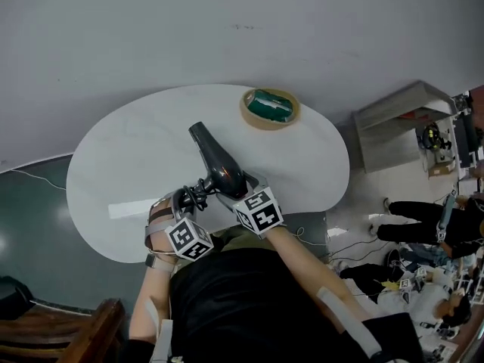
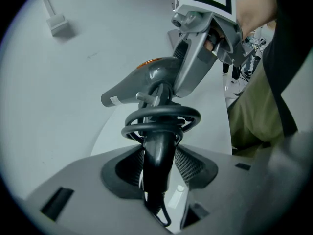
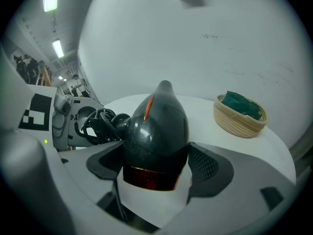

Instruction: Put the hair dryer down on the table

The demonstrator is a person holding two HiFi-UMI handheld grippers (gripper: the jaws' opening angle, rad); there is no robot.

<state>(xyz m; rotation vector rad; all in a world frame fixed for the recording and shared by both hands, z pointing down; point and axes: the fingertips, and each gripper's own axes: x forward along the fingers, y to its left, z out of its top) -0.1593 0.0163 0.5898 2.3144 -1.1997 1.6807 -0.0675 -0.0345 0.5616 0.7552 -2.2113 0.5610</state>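
Note:
A dark grey hair dryer (image 1: 217, 166) hangs over the near part of the white oval table (image 1: 136, 165), nozzle toward the far left. My right gripper (image 1: 240, 195) is shut on its round rear body (image 3: 155, 136), the pads pressing both sides. My left gripper (image 1: 181, 203) is shut on the handle (image 2: 157, 160), just below the black cord (image 2: 161, 119) coiled round it. In the left gripper view the right gripper (image 2: 195, 67) reaches in from the upper right onto the dryer body (image 2: 142, 80).
A woven basket (image 1: 270, 108) with a green thing inside stands at the table's far edge, also in the right gripper view as the basket (image 3: 239, 116). A wooden chair (image 1: 68, 331) is at lower left. People and cables are on the floor at right. A grey wall rises behind the table.

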